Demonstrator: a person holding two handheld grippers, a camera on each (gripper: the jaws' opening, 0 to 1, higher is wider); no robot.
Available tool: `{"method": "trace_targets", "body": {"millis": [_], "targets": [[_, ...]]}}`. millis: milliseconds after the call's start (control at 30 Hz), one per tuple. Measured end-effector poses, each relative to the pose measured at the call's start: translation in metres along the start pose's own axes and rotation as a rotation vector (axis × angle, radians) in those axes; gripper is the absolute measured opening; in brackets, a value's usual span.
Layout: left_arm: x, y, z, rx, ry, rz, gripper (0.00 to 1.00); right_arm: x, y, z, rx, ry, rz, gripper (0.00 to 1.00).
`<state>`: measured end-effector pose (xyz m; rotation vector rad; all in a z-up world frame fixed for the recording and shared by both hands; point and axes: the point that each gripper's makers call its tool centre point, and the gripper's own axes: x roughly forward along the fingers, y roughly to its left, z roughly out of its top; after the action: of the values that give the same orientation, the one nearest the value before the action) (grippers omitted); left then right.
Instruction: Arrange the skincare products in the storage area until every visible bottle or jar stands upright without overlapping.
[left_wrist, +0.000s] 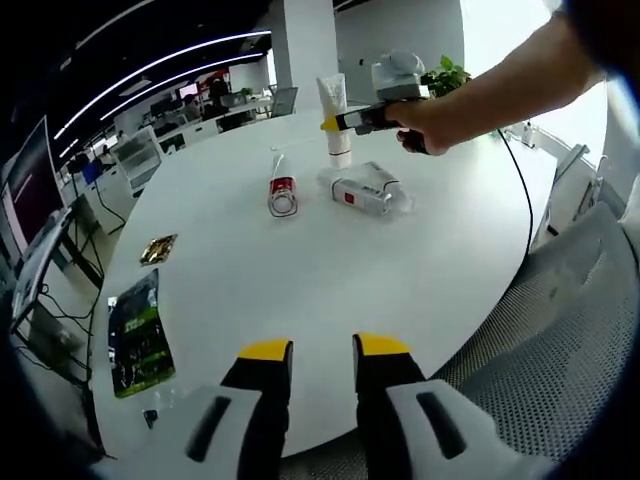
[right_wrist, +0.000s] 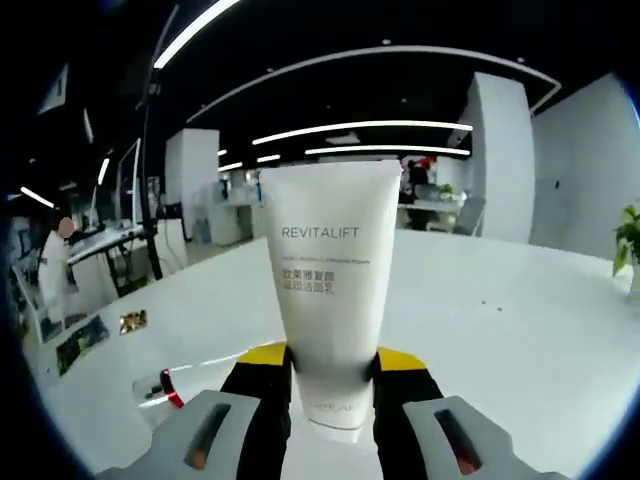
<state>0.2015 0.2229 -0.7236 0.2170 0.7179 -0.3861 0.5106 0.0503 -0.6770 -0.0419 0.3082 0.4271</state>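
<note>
while the right gripper (right_wrist: 331, 365) pinches the white tube (right_wrist: 327, 300) near its cap end, tube stands upright, cap down, on the round white table (right_wrist: 520, 330). left gripper (left_wrist: 322, 351) hovers at table's near edge w/ jaws slightly apart, nothing btwn them. red-capped tube (left_wrist: 282, 190) and clear pack (left_wrist: 368, 189) lie flat near table centre, just beside the upright tube.

The white tube (right_wrist: 330, 300) reads "REVITALIFT" across its upper half. Beneath it, toward 6 o'clock, sit small characters too blurred to read.
</note>
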Motion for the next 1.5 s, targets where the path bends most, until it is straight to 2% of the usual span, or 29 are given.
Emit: {"method": "trace_targets", "body": {"millis": [167,333,533,600,700,833,933,967,1033,1133,1200,1233,1267,1300,1367,1400,1467,1500], "targets": [[0.0,0.001,-0.002,-0.001,0.004,-0.001,0.18,0.001,0.002,0.0,0.013,0.03,0.01,0.27],[0.0,0.001,-0.002,0.006,0.004,-0.003,0.17,0.004,0.0,-0.004,-0.021,0.069,0.013,0.28],[0.0,0.001,-0.003,0.004,0.006,-0.005,0.16,0.001,0.003,-0.007,-0.03,0.091,0.033,0.37],[0.0,0.001,-0.003,0.003,0.004,-0.006,0.15,-0.004,0.007,-0.006,-0.028,0.087,0.056,0.39],[0.0,0.001,-0.003,0.005,0.003,-0.007,0.15,-0.011,0.007,-0.006,-0.068,0.1,0.068,0.43],[-0.001,0.001,-0.003,0.007,0.002,-0.008,0.14,-0.032,0.013,0.004,-0.099,0.092,0.103,0.47],[-0.001,0.001,-0.003,0.01,0.001,-0.008,0.14,-0.051,0.031,0.008,-0.138,0.114,0.207,0.42],[-0.001,0.001,-0.003,0.011,0.001,-0.006,0.14,-0.059,0.041,0.008,-0.165,0.125,0.264,0.4],[-0.001,0.001,-0.002,0.013,-0.003,-0.005,0.14,-0.07,0.051,0.009,-0.224,0.131,0.322,0.41],[-0.001,0.001,-0.002,0.015,-0.003,-0.003,0.14,-0.092,0.082,-0.003,-0.31,0.206,0.501,0.45],[-0.001,0.001,-0.001,0.019,-0.006,-0.001,0.13,-0.099,0.094,-0.011,-0.415,0.252,0.58,0.44],[-0.002,0.001,-0.001,0.019,-0.007,0.0,0.13,-0.103,0.101,-0.013,-0.512,0.263,0.635,0.43],[-0.002,0.002,-0.001,0.018,-0.007,0.002,0.13,-0.104,0.105,-0.013,-0.56,0.268,0.662,0.41],[-0.002,0.002,-0.001,0.018,-0.007,0.003,0.12,-0.105,0.113,-0.01,-0.597,0.271,0.707,0.39],[-0.002,0.002,-0.002,0.02,0.001,0.001,0.1,-0.105,0.129,0.003,-0.599,0.268,0.786,0.33],[-0.002,0.002,-0.003,0.022,0.005,0.001,0.1,-0.103,0.134,0.01,-0.636,0.263,0.801,0.32],[-0.002,0.002,-0.003,0.024,0.007,0.004,0.1,-0.097,0.148,0.021,-0.812,0.251,0.86,0.32],[-0.002,0.003,-0.003,0.023,0.004,0.005,0.1,-0.095,0.154,0.025,-0.871,0.253,0.886,0.33]]}}
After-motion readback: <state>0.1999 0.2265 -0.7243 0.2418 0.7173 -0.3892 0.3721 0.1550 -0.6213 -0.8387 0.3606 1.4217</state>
